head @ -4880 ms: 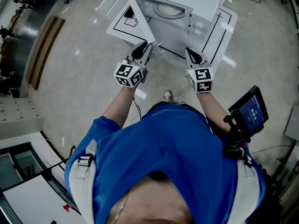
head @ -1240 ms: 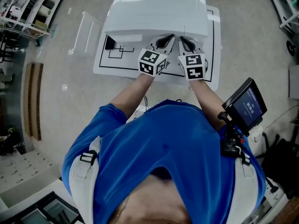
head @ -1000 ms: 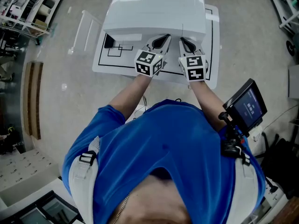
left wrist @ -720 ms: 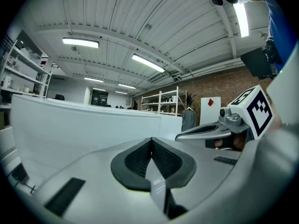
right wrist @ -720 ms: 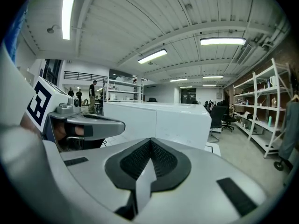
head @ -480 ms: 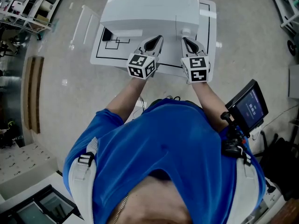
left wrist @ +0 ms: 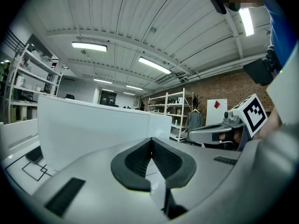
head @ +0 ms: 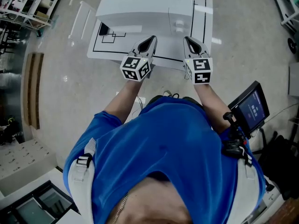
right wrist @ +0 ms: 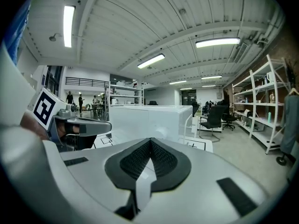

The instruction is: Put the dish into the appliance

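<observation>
A white microwave oven, door shut, stands on a white counter marked with black lines. Just short of its front, the left hand-held gripper and the right hand-held gripper each have their jaws pinched fully together on nothing. The dish is out of sight in every view.

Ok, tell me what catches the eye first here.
The white appliance stands closed at the top of the head view, on a white board with black lines. Just before it, the left gripper and right gripper point at it, both shut and empty.
</observation>
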Available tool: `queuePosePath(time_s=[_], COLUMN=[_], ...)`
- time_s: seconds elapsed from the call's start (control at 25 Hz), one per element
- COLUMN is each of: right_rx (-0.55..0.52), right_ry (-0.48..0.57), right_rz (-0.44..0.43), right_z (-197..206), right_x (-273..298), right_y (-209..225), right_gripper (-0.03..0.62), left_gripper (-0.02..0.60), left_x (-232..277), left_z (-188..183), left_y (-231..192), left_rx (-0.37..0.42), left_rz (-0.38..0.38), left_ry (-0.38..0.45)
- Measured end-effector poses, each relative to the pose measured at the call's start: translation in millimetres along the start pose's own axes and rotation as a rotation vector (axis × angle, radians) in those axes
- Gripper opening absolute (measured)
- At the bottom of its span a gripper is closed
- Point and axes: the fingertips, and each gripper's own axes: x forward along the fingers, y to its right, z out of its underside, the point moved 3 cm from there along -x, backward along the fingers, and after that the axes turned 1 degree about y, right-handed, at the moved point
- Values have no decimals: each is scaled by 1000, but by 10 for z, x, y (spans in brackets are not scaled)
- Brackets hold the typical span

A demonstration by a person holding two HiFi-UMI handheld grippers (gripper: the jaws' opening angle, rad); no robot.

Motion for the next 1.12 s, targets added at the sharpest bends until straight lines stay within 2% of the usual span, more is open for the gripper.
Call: queuePosePath(time_s=[0.48,1.12], right_rx=[33,66], right_ry=[26,13], right_rz=[25,37], right_z=[92,174], right_x=[-422,-489], right_y=[210,253], right_gripper=[2,2], left_gripper=[8,8], left_x=[-263,-253], left_z=[137,169], left_y=[25,49], left_rx=[-30,-43], left_rz=[-37,-31], left_ry=[-18,-23])
